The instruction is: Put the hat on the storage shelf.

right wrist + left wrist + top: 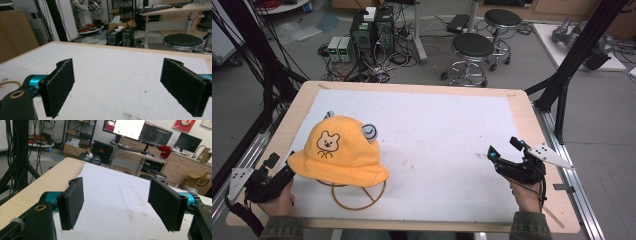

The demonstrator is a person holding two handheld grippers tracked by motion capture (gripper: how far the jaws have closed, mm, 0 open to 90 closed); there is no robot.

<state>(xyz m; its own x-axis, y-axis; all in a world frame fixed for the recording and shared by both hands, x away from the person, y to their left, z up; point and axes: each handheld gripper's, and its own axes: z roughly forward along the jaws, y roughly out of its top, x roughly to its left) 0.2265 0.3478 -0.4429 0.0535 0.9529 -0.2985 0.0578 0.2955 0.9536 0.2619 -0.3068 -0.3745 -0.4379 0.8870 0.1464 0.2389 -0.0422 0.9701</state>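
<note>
Near edge: left gripper (287, 161) at the left corner, jaws apart, holding nothing, just beside the brim of the yellow fabric bucket hat with a bear face (337, 149). Right gripper (503, 149) near the right edge, likewise spread wide, unloaded. Hat crown-up on the white table mat (442, 140), left half, bear face toward the near edge, tan chin cord (357, 200) looped in front. Long axis not distinguishable.
</note>
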